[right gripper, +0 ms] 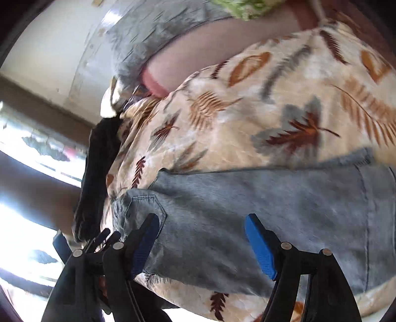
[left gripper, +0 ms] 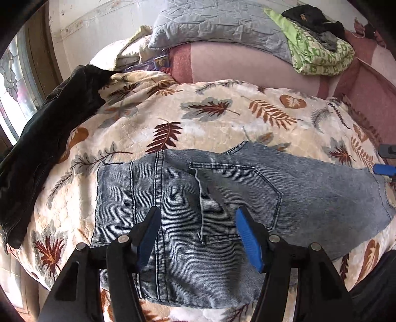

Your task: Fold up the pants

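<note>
Light blue jeans (left gripper: 222,198) lie folded on a leaf-print blanket (left gripper: 198,123), back pocket up. My left gripper (left gripper: 198,218) is open and empty, its blue pads just above the jeans near the pocket. In the right wrist view, which is blurred, the jeans (right gripper: 272,198) lie across the blanket (right gripper: 247,111), and my right gripper (right gripper: 201,225) is open and empty above them. The right gripper's blue tip (left gripper: 384,169) shows at the right edge of the left wrist view, by the jeans' end.
A black garment (left gripper: 49,136) lies along the bed's left edge. A grey pillow (left gripper: 217,24), a green patterned cloth (left gripper: 319,52) and dark clothes (left gripper: 311,17) sit at the head. A window (left gripper: 17,81) is on the left.
</note>
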